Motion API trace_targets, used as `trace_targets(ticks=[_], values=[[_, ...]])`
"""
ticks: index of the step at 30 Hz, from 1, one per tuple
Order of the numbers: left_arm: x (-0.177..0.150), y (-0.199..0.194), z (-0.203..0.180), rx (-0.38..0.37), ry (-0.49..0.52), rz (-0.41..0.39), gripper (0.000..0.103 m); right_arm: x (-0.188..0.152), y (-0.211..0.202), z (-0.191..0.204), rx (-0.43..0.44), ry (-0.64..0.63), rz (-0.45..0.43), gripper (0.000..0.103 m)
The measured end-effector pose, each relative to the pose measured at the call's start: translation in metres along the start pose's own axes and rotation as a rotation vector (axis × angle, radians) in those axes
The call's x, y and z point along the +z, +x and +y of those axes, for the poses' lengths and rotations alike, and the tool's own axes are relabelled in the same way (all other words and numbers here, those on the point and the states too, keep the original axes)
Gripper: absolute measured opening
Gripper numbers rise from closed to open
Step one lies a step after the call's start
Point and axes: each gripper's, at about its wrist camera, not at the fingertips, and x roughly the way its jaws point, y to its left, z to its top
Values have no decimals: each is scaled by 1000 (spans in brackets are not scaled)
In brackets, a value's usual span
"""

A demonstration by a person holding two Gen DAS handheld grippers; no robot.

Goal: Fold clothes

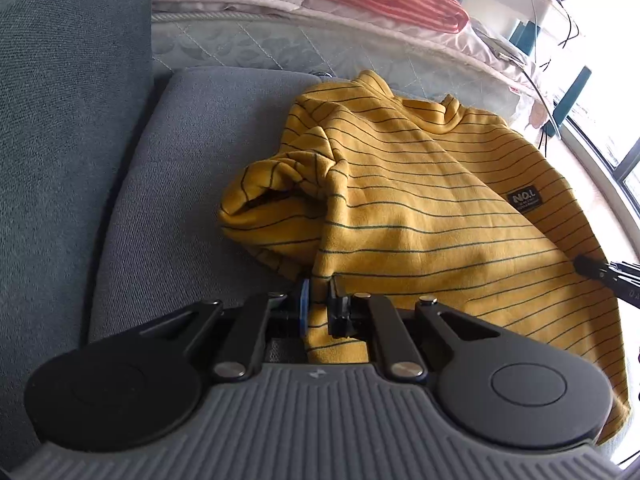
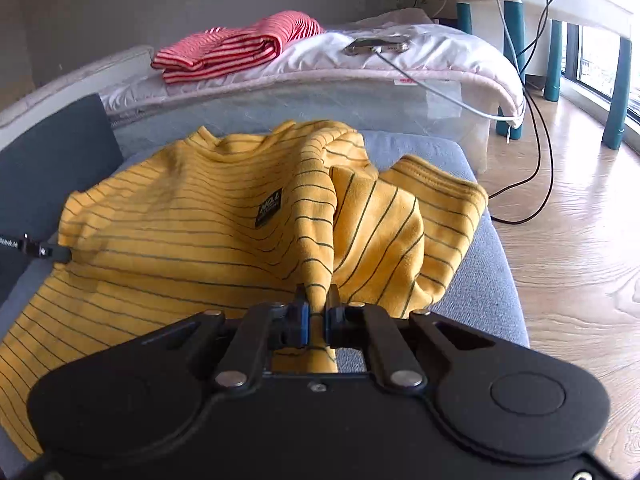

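Yellow striped sweatshirt [image 2: 192, 220] on grey sofa seat [image 1: 180, 160], collar toward bed. Left gripper [image 1: 318, 300] and right gripper [image 2: 316, 306] jaws each clenched on opposite side edges (body stretched crosswise between them); sleeves bunched.

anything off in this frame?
Yellow striped shirt lies rumpled on the grey cushion, sleeves bunched on both sides. Left gripper and right gripper each pinch its fabric. No damage or spills.

Bare cushion [image 1: 192, 168] lies open left of the shirt [image 1: 420, 200]; the backrest [image 1: 68, 120] walls that side, the mattress [image 2: 360, 96] blocks behind, floor [image 2: 568, 240] is free right
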Motion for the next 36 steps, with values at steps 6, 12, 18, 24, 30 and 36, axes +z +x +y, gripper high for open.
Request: trace_targets(ticks=[6, 12, 18, 24, 30, 36], values=[[-6, -14, -7, -17, 35, 15, 12, -1, -17, 2, 7, -44, -8, 35], [-14, -30, -16, -56, 81, 50, 12, -16, -59, -11, 72, 15, 79, 44], [-50, -48, -31, -172, 123, 196, 14, -39, -82, -7, 88, 52, 184, 48], [-80, -65, -14, -208, 74, 279, 40, -53, -87, -11, 156, 127, 240, 57], [-95, -64, -3, -249, -32, 289, 40, -56, -86, -6, 173, 135, 241, 58], [-96, -74, 3, -188, -29, 298, 40, -62, -89, -4, 173, 144, 243, 58]])
